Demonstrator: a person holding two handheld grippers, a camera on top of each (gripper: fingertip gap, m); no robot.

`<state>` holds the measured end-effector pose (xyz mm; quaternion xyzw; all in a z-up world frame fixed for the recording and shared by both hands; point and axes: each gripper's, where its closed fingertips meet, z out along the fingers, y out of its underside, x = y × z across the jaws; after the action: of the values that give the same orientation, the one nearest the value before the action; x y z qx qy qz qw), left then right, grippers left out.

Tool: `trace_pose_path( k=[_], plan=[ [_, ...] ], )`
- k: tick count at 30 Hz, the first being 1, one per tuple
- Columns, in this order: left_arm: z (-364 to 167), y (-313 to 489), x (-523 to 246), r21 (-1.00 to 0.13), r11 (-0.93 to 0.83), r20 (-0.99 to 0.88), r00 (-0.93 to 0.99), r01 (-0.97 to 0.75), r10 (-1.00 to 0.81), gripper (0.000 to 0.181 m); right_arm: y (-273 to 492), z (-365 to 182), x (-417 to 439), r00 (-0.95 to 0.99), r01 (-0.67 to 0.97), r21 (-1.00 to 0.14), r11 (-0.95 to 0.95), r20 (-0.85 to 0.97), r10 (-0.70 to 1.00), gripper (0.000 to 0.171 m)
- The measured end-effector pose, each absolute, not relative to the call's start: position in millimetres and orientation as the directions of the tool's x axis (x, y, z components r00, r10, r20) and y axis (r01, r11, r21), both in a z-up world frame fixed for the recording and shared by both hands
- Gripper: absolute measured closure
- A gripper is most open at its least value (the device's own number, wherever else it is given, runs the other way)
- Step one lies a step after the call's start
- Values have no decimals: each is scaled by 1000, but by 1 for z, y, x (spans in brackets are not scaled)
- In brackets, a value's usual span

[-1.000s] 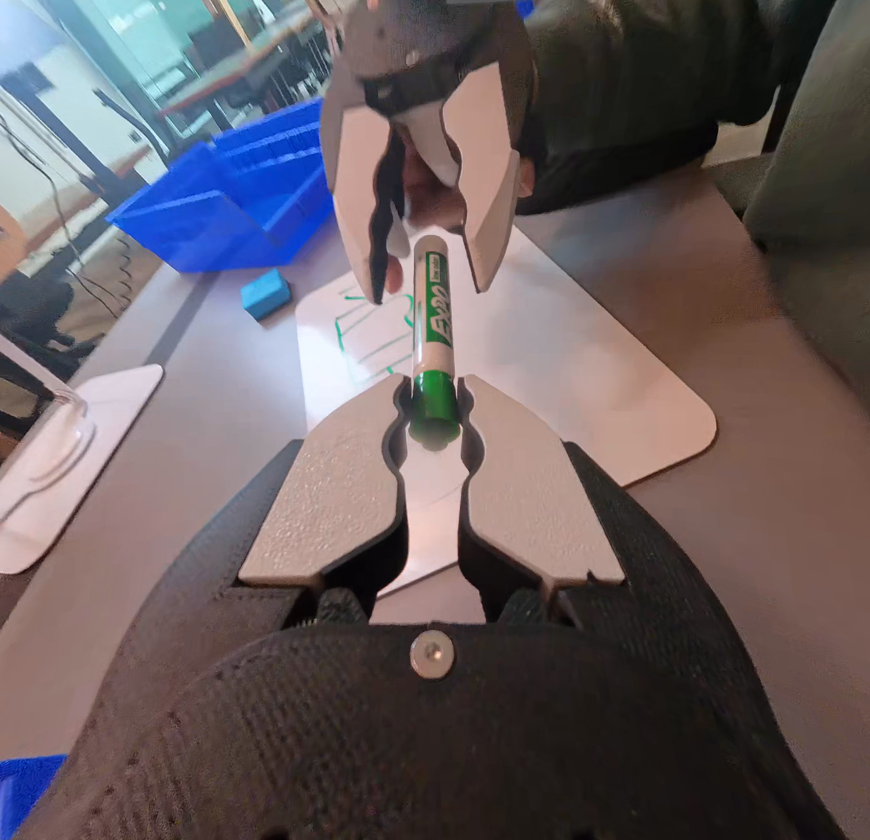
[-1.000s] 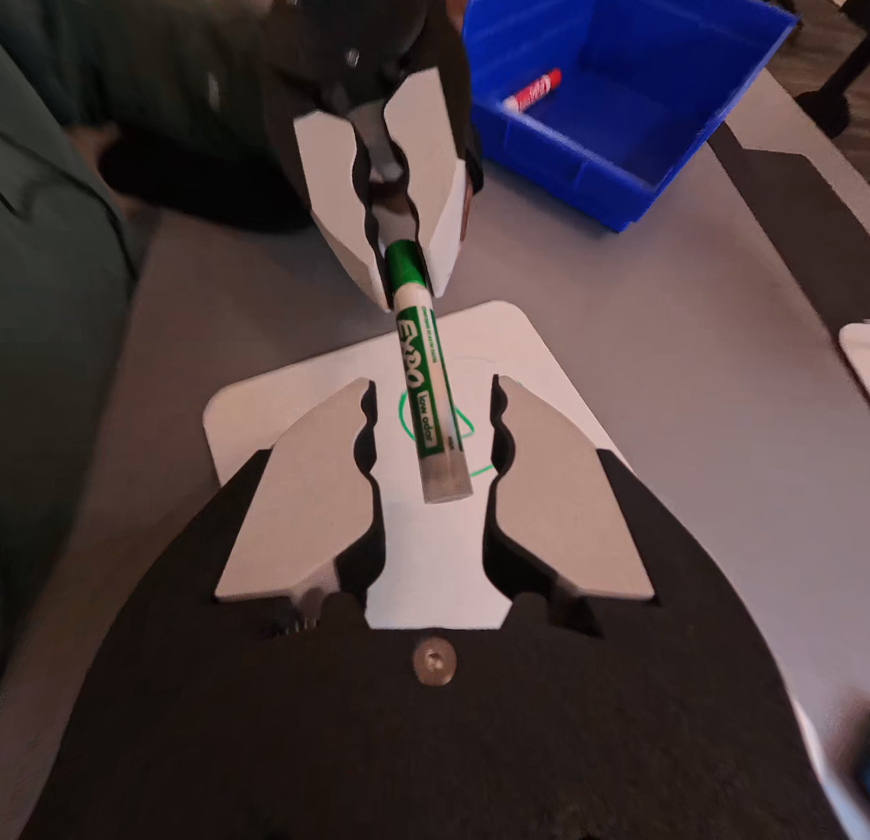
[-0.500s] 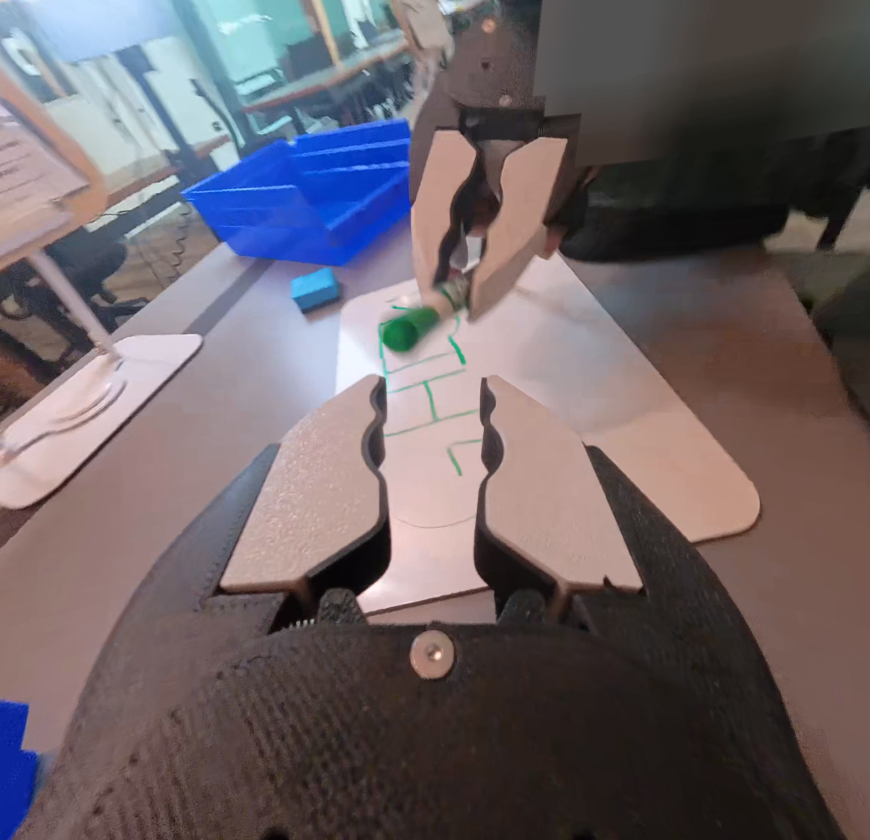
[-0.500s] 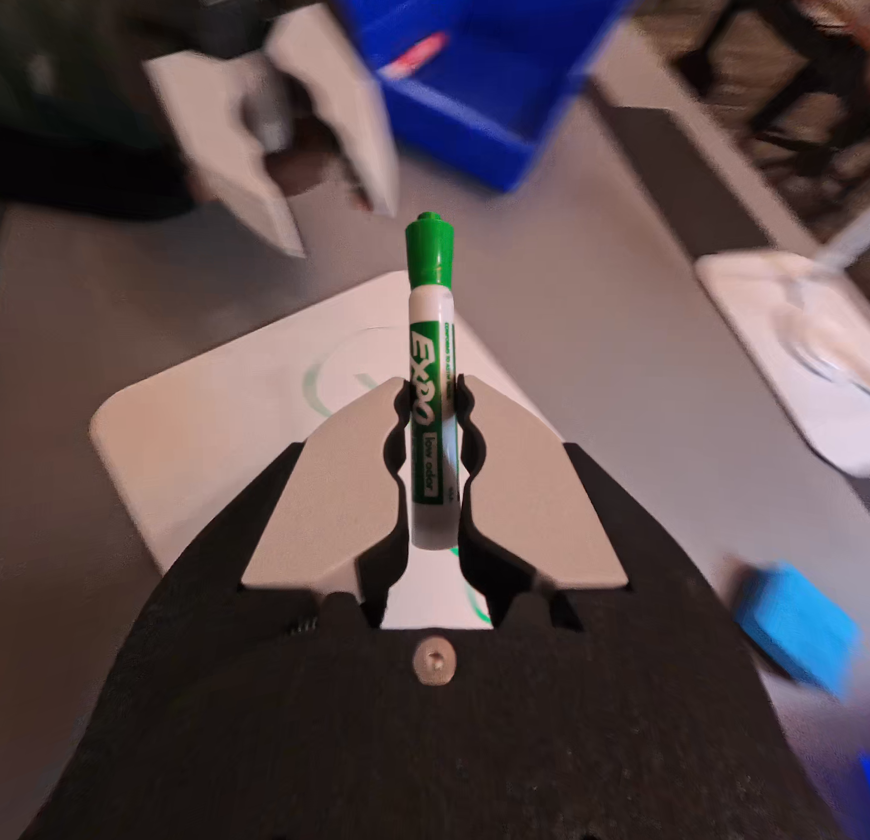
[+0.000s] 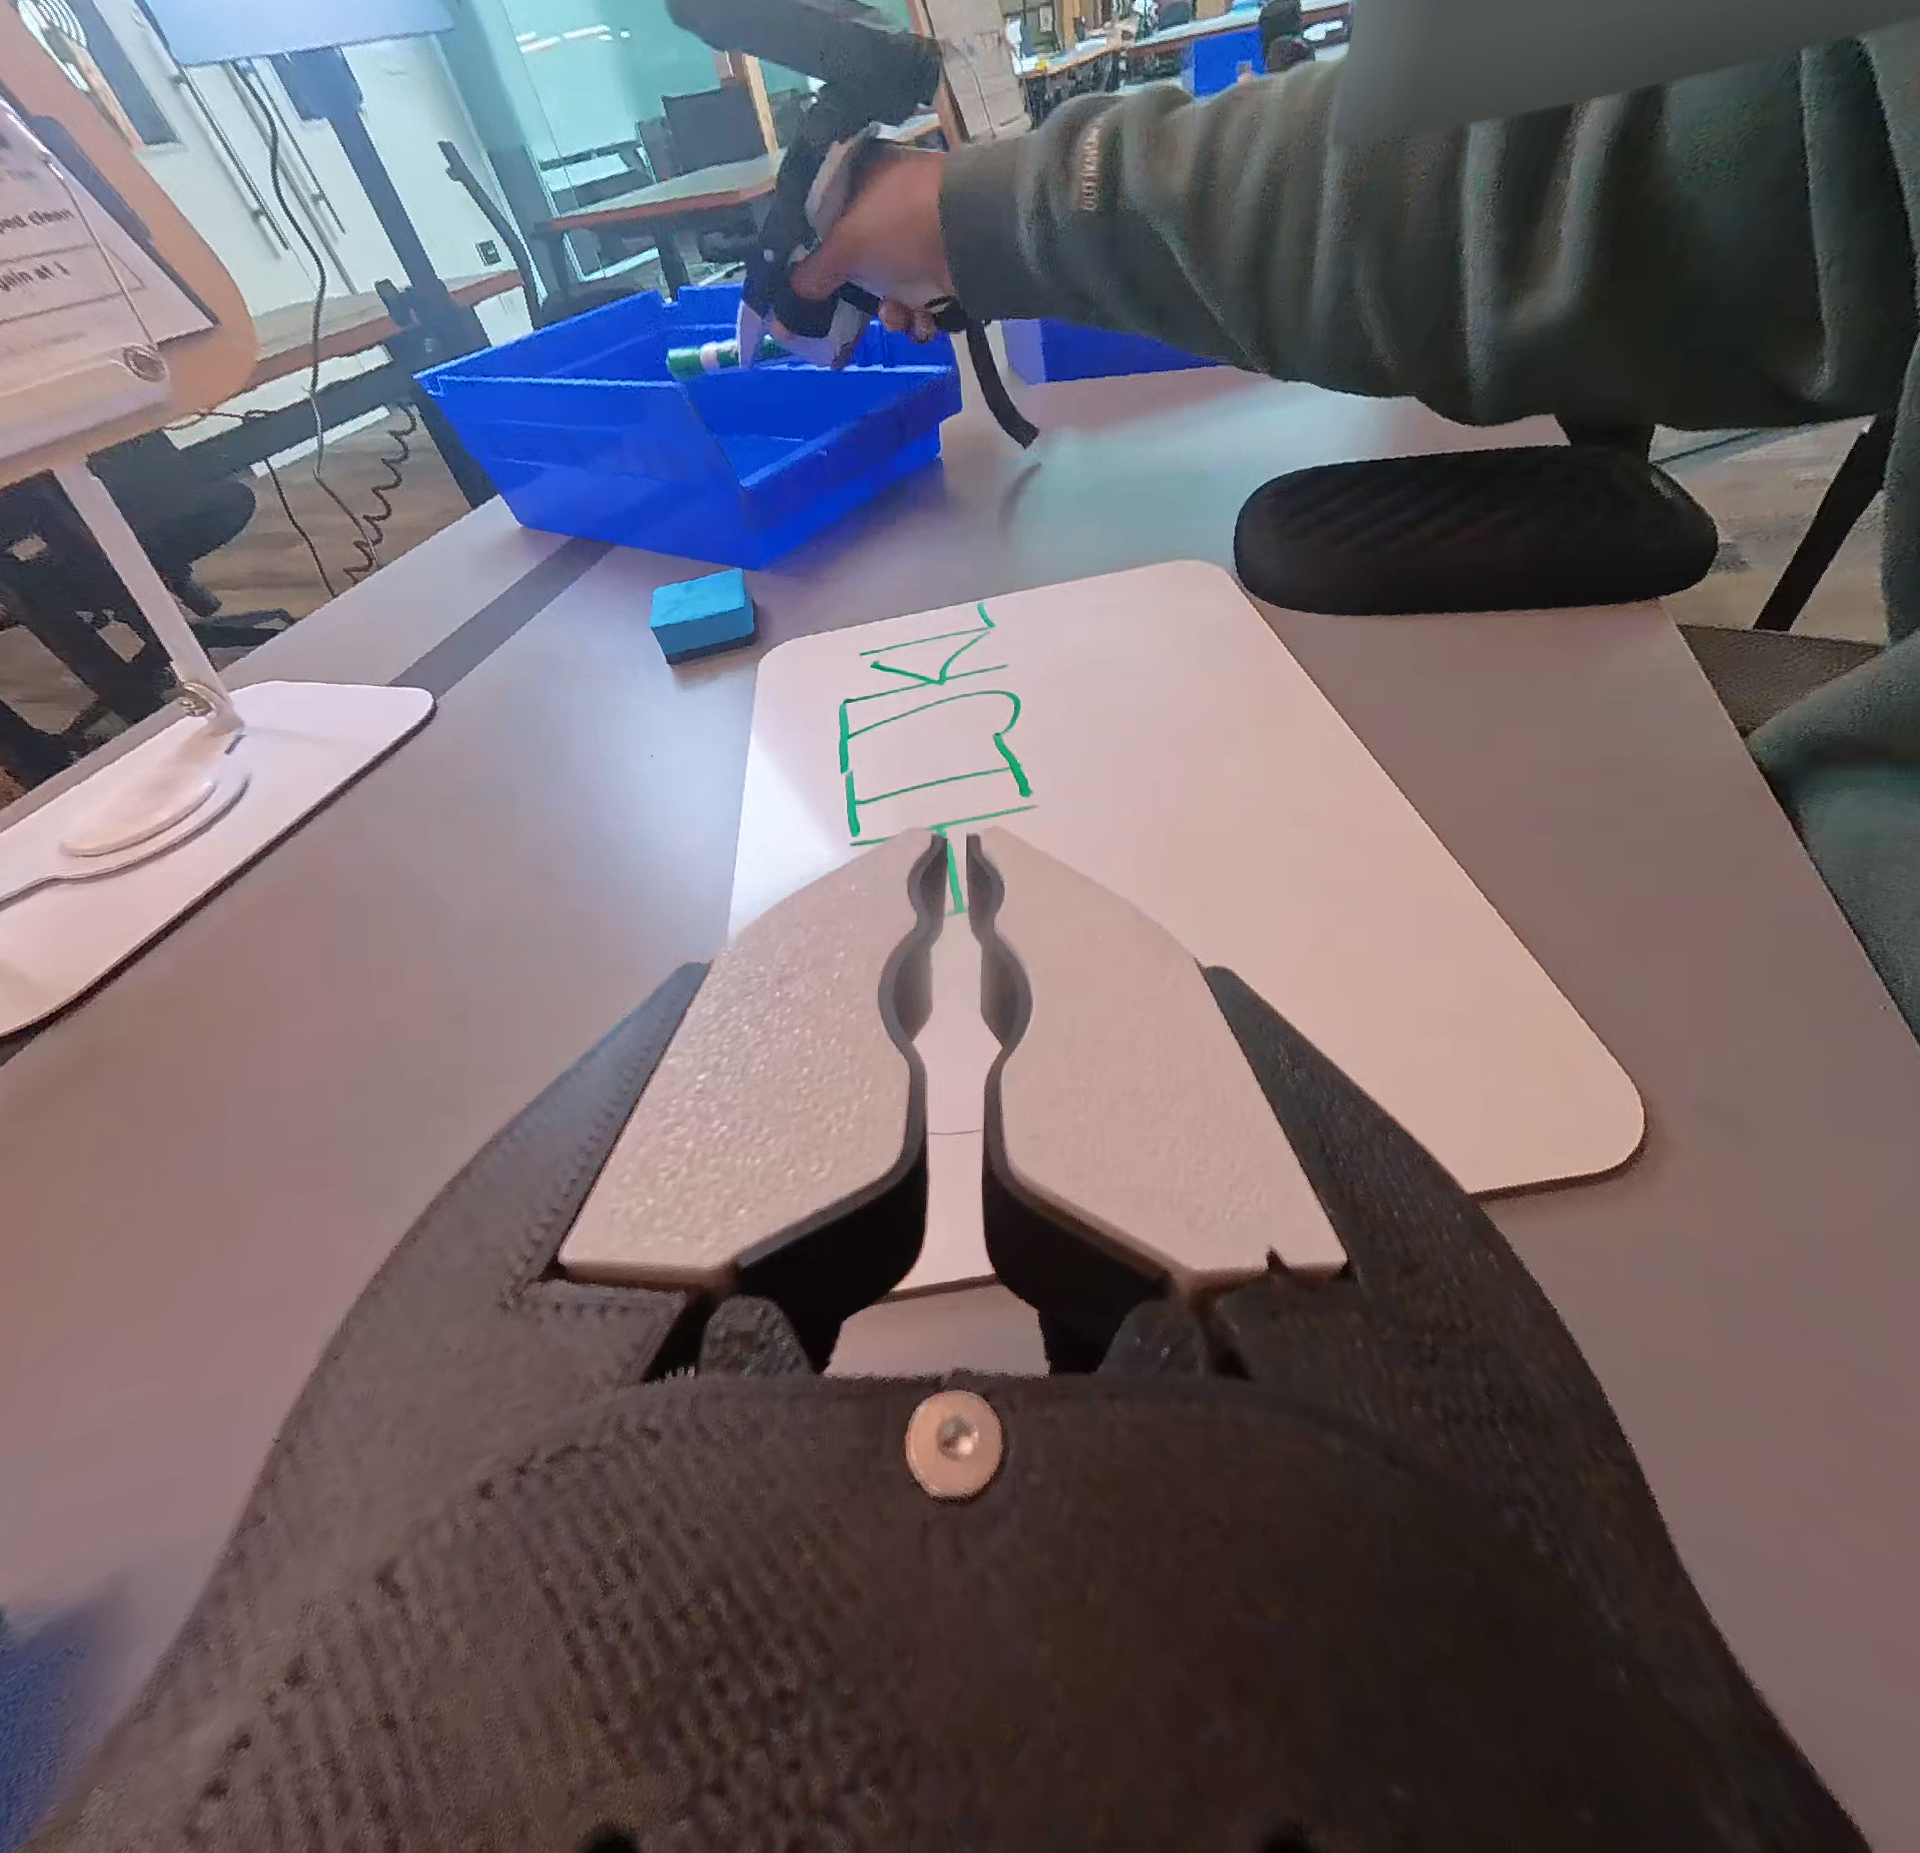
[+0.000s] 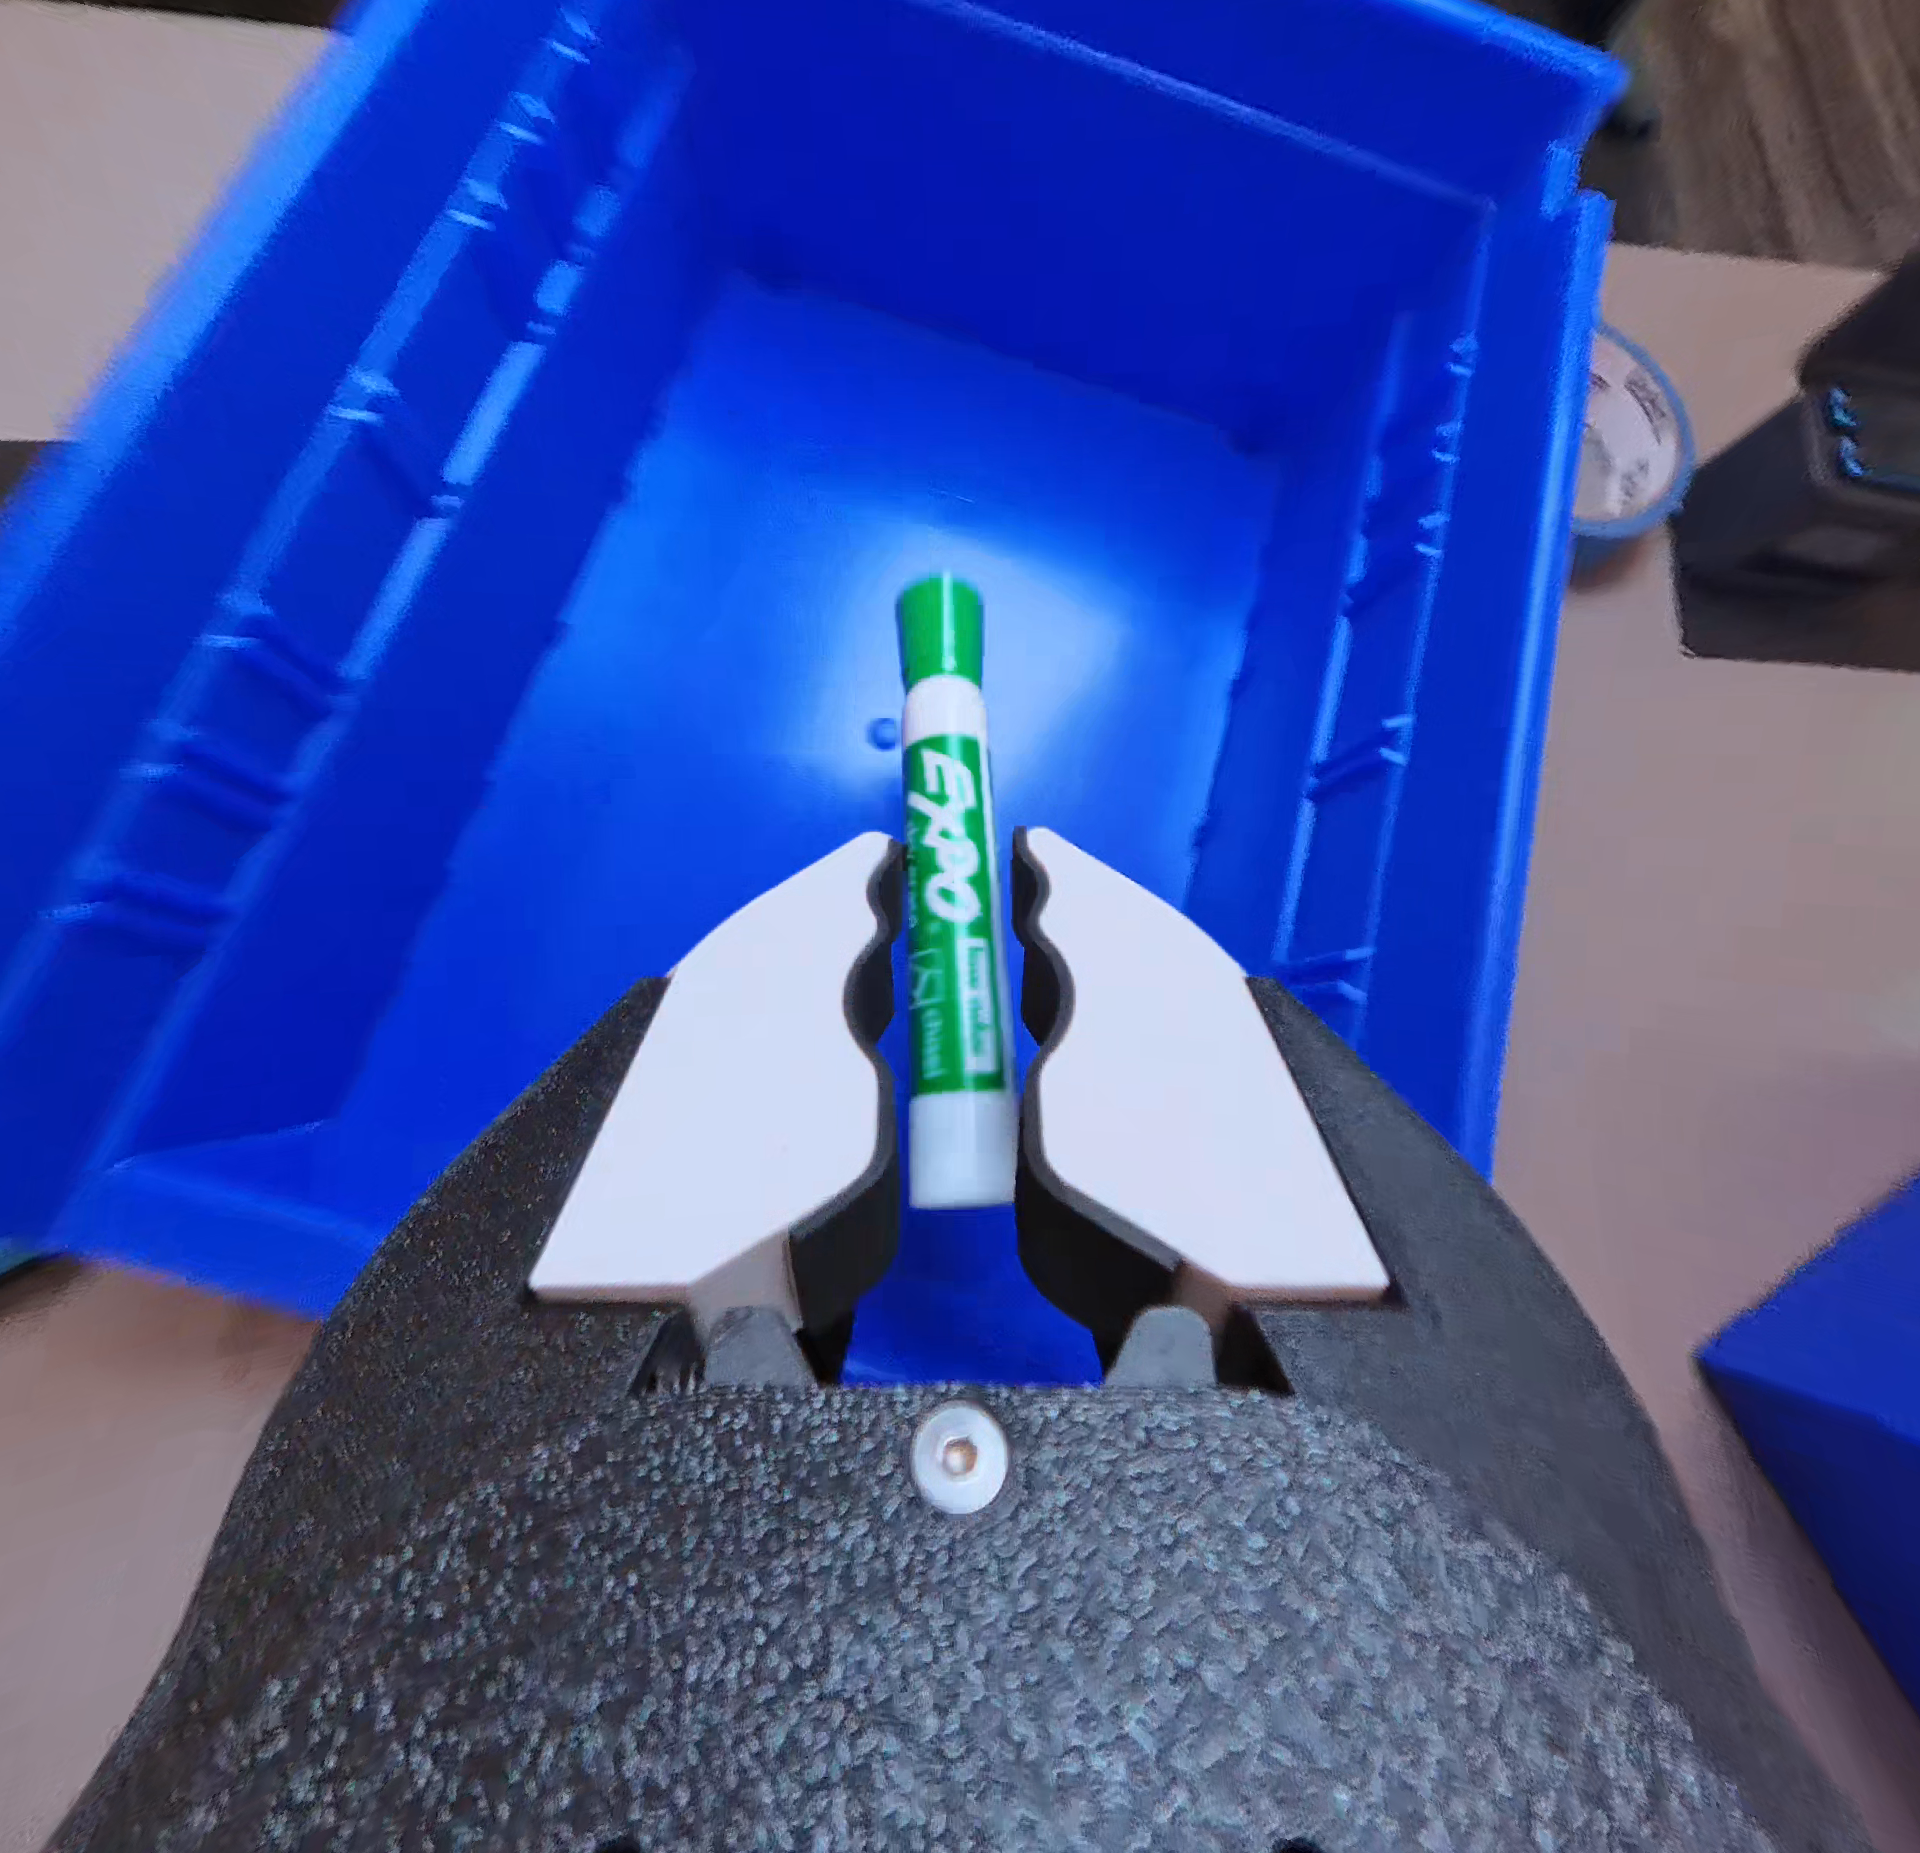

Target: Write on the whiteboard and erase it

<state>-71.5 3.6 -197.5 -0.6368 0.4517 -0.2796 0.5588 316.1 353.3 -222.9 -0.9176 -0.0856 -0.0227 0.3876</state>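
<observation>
Holding the marker by its barrel, my right gripper hangs over the bin. My left gripper is closed, empty, above the whiteboard. Beyond, the eraser looks light, soft; I would pinch its sides.

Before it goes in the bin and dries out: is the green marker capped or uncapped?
Capped. The green cap sits on the far end of the marker, which the right tool holds over the blue bin.
</observation>
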Motion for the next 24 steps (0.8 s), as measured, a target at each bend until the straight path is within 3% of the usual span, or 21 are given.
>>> trace_pose_path(
  k=[5,9,13,17,21,24],
  plan=[
    [-202,6,-74,-958,26,-154,434,-287,-888,179,362,-246,341,982,150,-668,-729,183,34,146],
    [-200,7,-77,-959,28,-156,442,-282,-883,180,362,-220,328,967,237,-737,-633,241,82,139],
    [-203,11,-79,-961,9,-139,453,-277,-881,180,338,-166,274,955,265,-856,-444,170,242,136],
    [-205,18,-82,-963,-11,-125,485,-268,-865,176,289,-133,212,877,308,-901,-305,145,457,134],
    [-206,24,-85,-965,-33,-110,520,-259,-847,169,235,-151,154,744,340,-890,-303,57,666,133],
    [-208,26,-85,-964,-42,-107,531,-261,-841,167,212,-190,128,683,412,-843,-347,33,730,128]
  ],
)
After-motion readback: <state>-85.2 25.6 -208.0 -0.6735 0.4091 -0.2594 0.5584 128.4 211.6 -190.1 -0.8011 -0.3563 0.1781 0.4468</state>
